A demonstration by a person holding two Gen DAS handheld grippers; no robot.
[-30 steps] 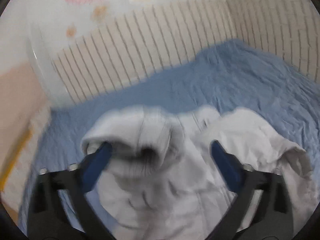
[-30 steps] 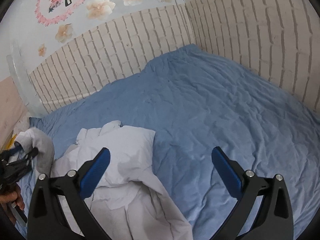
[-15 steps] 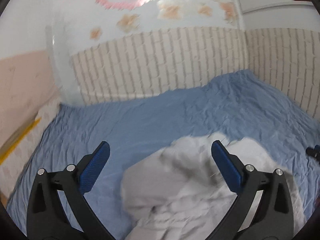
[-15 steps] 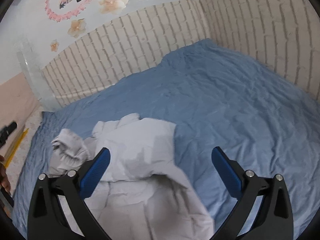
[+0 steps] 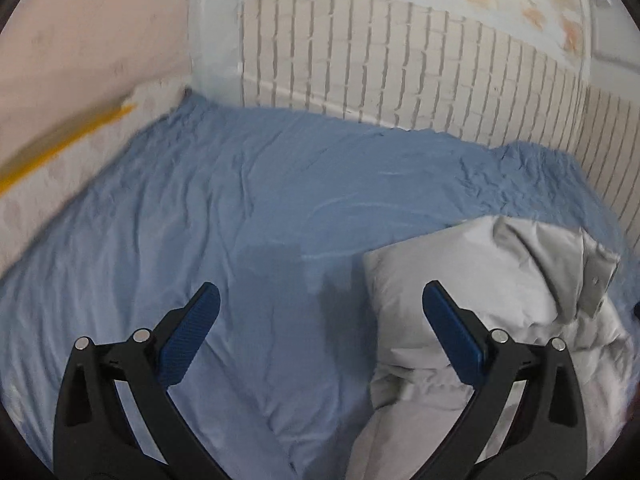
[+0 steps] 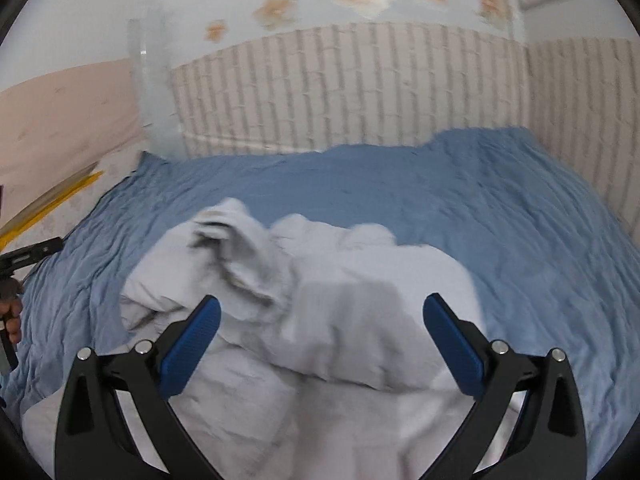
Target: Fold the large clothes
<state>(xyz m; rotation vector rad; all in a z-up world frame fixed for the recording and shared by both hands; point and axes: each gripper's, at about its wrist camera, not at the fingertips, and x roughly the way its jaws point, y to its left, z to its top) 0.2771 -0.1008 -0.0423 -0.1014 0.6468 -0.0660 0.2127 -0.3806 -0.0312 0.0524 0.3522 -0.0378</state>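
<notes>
A large light-grey garment [image 6: 320, 320] lies crumpled on the blue bed sheet [image 6: 500, 200]. In the left wrist view the garment [image 5: 500, 280] lies at the lower right, with a snap flap at its right side. My left gripper [image 5: 320, 328] is open and empty, over bare sheet to the left of the garment. It also shows at the left edge of the right wrist view [image 6: 28, 254]. My right gripper [image 6: 320, 328] is open and empty, right above the garment's middle, with a rumpled sleeve just beyond its left finger.
A white brick-pattern wall [image 5: 400, 64] runs along the bed's far side and right side. A pink wall [image 5: 80, 40] and a white strip with a yellow line [image 5: 60, 144] border the bed on the left. Wrinkled blue sheet [image 5: 260, 200] lies left of the garment.
My left gripper let go of the garment's sleeve and swung left, off the garment and over bare sheet. My right gripper moved left, over the garment's middle. The dropped sleeve settled on the pile.
</notes>
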